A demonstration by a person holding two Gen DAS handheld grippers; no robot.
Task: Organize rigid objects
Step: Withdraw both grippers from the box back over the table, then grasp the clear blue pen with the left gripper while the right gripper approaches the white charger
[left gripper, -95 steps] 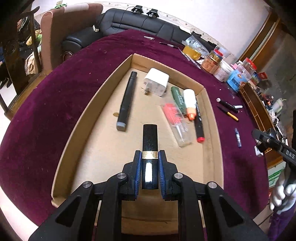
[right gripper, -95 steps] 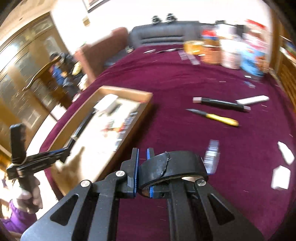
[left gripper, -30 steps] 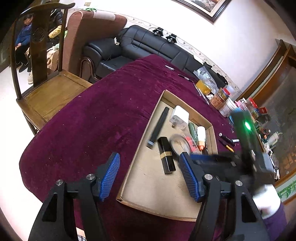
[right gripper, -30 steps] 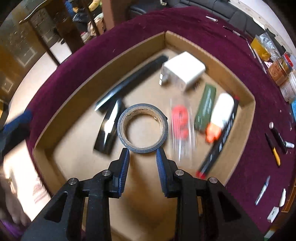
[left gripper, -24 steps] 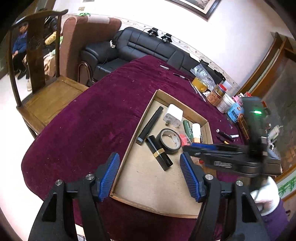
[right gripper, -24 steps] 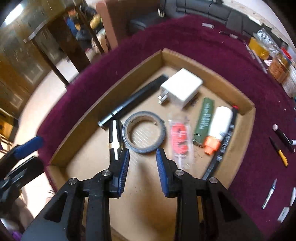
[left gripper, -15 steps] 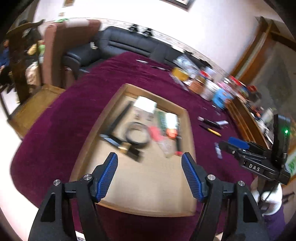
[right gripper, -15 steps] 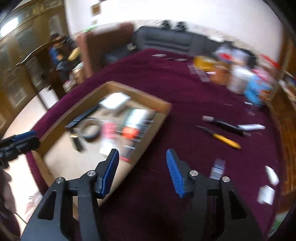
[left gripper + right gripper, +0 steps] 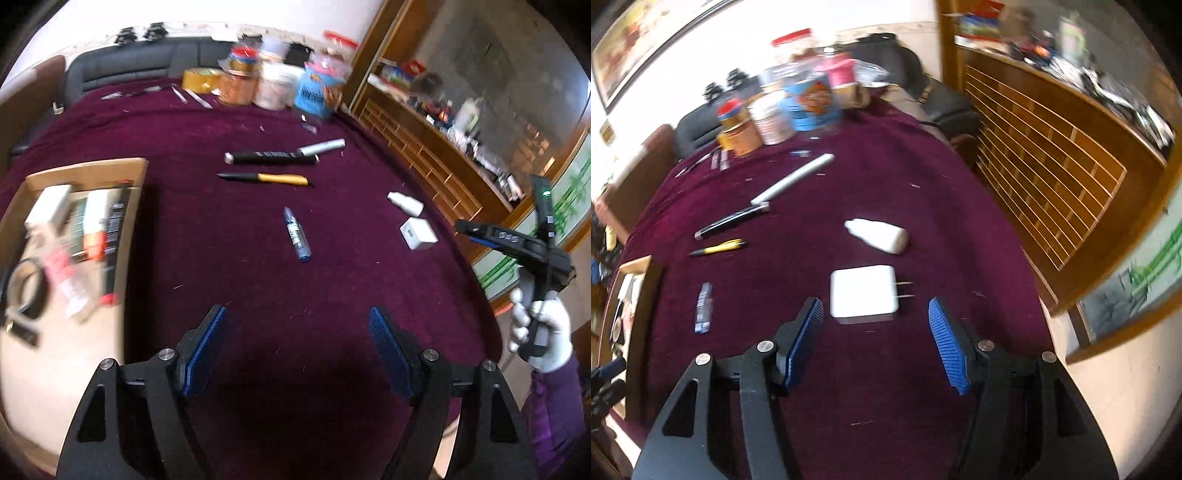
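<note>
My left gripper (image 9: 297, 345) hangs over bare purple cloth, its jaws opening with nothing between them. Ahead of it lie a blue marker (image 9: 296, 234), a yellow-and-black pen (image 9: 264, 178), a black marker (image 9: 271, 158) and a white pen (image 9: 321, 147). The cardboard tray (image 9: 88, 166) holding the tape roll (image 9: 24, 291) and other items sits at the left. My right gripper (image 9: 875, 338) is also opening and empty, just short of a white plug adapter (image 9: 863, 293). A white bottle (image 9: 879, 236) lies beyond the adapter.
Jars and tins (image 9: 271, 86) crowd the table's far edge. A wooden lattice cabinet (image 9: 1052, 177) stands close on the right. A gloved hand (image 9: 539, 332) holds the right gripper at the table's right rim. A black sofa (image 9: 129, 70) is behind the table.
Both grippers swung right, away from the tray, and opened wider. The right gripper left the tape roll lying in the tray and now faces the white adapter.
</note>
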